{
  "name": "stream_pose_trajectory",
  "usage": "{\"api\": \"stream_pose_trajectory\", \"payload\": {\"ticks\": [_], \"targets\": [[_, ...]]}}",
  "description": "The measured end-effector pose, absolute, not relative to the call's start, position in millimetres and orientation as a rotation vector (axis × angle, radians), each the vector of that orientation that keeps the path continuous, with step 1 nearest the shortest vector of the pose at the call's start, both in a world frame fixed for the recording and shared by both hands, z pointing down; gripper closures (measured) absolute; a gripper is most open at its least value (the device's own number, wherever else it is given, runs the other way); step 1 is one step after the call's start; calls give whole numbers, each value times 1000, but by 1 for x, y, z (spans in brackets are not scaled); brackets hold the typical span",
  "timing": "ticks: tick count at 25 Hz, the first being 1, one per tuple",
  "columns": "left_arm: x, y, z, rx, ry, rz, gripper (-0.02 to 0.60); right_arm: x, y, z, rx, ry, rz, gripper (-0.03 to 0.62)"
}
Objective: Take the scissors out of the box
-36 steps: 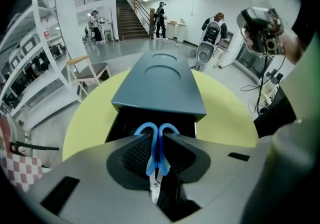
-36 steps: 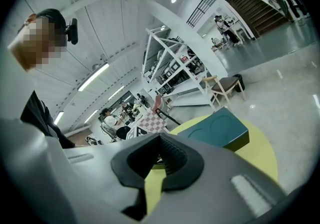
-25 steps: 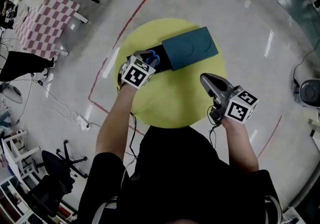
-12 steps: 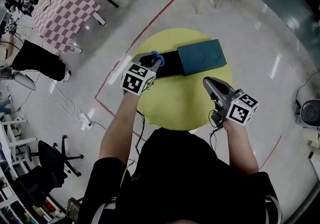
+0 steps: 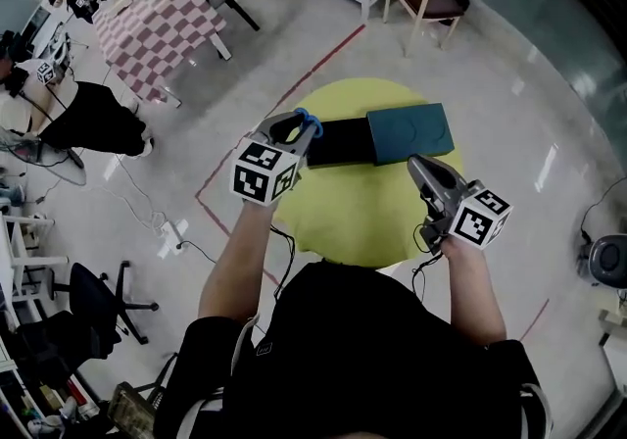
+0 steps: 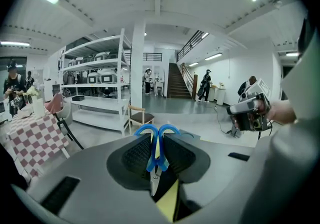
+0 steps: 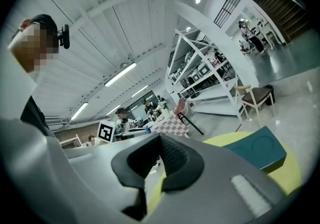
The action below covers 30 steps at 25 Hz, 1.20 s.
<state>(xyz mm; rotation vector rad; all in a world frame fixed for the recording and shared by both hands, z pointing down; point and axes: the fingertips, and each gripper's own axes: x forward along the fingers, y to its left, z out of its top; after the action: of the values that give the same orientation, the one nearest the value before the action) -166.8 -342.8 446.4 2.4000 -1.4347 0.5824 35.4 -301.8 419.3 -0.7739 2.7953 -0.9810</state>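
Two handheld grippers are out over a round yellow counter (image 5: 362, 221), seen from above by my head camera. My left gripper (image 5: 297, 126), centre left in the frame, has its fingers (image 6: 135, 154) clamped on the handles of a pair of blue-handled scissors (image 6: 155, 155). In the left gripper view the two blue loops stick up past the fingertips, and the metal blades hang down between the pads towards the camera. Only the room's shelving and floor show behind the scissors there, so I judge them clear of the box and held in the air.

From above, the box (image 5: 338, 143) is a long black tray lying across the upper part of the counter. A teal cover (image 5: 411, 131) sits over its right end. The scissors' blue loops show just beside the tray's left end, at the tips of my left gripper.

My right gripper (image 5: 415, 165), lower right of the box, has its fingers drawn together with nothing between them. It is apart from the box.

As I read it, the taking out itself is done. What seems left is to carry the scissors away from the box and set them down, perhaps on the bare yellow counter nearer me.
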Motion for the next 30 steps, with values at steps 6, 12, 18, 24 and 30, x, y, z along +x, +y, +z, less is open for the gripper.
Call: {"api": "stream_pose_trajectory", "payload": {"ticks": [6, 12, 18, 24, 30], "targets": [[-183, -327, 414, 2398, -1513, 471, 499, 34, -311, 404, -778, 2806, -925, 583], [-198, -311, 400, 2373, -1596, 394, 499, 37, -315, 398, -780, 2813, -880, 583], [-218, -295, 389, 2333, -1684, 308, 499, 39, -315, 386, -803, 2833, -808, 583], [-227, -279, 377, 2305, -1758, 228, 499, 43, -310, 370, -812, 2884, -640, 583], [-235, -277, 374, 2272, -1823, 200, 499, 47, -309, 352, -844, 2932, -423, 585]]}}
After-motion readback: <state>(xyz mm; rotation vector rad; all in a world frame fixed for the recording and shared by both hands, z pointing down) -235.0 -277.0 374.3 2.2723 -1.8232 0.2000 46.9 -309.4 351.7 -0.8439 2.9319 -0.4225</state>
